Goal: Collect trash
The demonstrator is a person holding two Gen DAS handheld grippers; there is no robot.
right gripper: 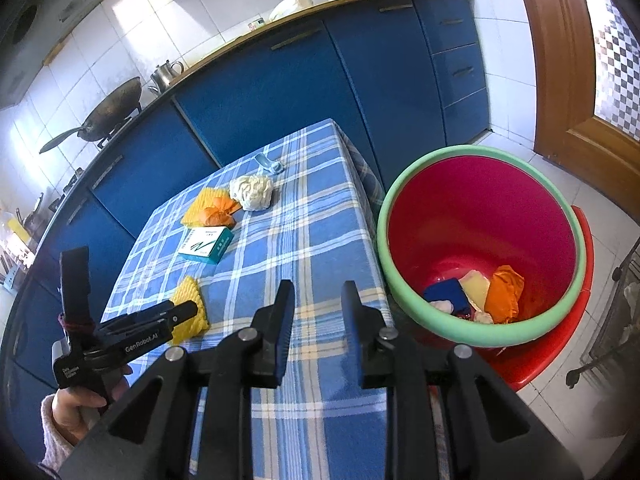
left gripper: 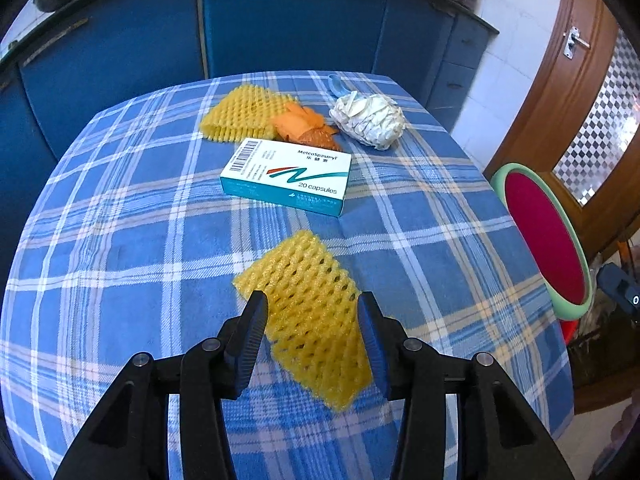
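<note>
A yellow foam net (left gripper: 308, 300) lies on the blue plaid tablecloth (left gripper: 120, 240). My left gripper (left gripper: 312, 300) is open, one finger on each side of the net, and its pads do not visibly squeeze it. The right wrist view shows the left gripper (right gripper: 192, 310) low over that net (right gripper: 190, 300). Farther back lie a white and teal capsule box (left gripper: 286, 176), a second yellow net (left gripper: 240, 114), orange scraps (left gripper: 308, 126) and crumpled white paper (left gripper: 370, 120). My right gripper (right gripper: 318, 292) hangs open and empty over the table's near edge, left of the red bin (right gripper: 480, 208).
The green-rimmed bin stands on the floor right of the table and holds orange, blue and cream scraps (right gripper: 504, 296). A small blue object (left gripper: 338, 85) lies at the table's far edge. Blue cabinets (right gripper: 280, 92) run behind, and a wooden door (right gripper: 560, 80) is at the right.
</note>
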